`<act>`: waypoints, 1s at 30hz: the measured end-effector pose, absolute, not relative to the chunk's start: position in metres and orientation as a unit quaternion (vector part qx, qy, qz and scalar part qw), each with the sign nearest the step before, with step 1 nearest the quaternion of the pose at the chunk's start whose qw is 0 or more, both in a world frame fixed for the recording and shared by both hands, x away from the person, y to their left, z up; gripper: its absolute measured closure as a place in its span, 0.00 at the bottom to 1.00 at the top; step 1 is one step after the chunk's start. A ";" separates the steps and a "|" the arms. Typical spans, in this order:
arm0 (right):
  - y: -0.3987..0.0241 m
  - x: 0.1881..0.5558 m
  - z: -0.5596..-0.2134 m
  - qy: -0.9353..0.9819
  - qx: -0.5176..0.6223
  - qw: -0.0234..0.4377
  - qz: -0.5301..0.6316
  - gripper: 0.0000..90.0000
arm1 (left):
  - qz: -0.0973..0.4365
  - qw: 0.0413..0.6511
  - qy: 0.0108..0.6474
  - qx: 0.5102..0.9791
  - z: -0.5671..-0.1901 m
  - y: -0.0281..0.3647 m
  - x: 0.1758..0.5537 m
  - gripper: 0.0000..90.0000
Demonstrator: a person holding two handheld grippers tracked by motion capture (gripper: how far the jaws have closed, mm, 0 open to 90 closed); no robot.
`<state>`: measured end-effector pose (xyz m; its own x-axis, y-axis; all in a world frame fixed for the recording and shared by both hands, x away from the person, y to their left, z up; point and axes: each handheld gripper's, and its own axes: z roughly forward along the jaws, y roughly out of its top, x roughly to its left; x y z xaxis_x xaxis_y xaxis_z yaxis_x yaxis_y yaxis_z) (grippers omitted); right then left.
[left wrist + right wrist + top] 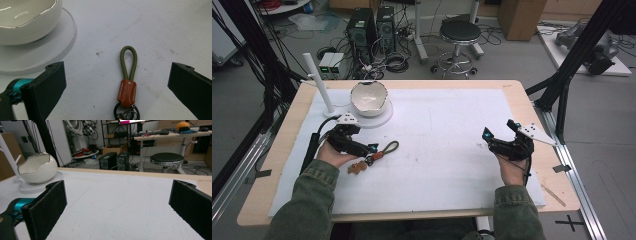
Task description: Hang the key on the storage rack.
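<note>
Left gripper view gives me the close detail: my left tool (117, 82), jaws spread wide, frames a keychain (128, 82) with an olive cord loop, a stitched tan leather band and dark metal rings, lying flat on the white mat between them, untouched. High view adds a brown charm at its near end and my right tool (501, 131), also spread, holding nothing, well apart. A glossy, jagged-rimmed white bowl (369, 98) sits on a round disc on the tabletop (522, 90).
</note>
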<state>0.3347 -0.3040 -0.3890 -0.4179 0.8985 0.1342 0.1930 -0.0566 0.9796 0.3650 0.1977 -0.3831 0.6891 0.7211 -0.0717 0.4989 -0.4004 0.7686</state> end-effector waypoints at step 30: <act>-0.304 0.334 -0.390 0.617 0.444 0.302 0.575 0.01 | 0.104 0.343 0.341 0.869 -0.401 0.183 0.369 0.12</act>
<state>0.3343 -0.3041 -0.3903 -0.4228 0.8958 0.1370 0.2006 -0.0549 0.9781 0.3694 0.1825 -0.4008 0.7456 0.6643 -0.0529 0.5214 -0.5321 0.6671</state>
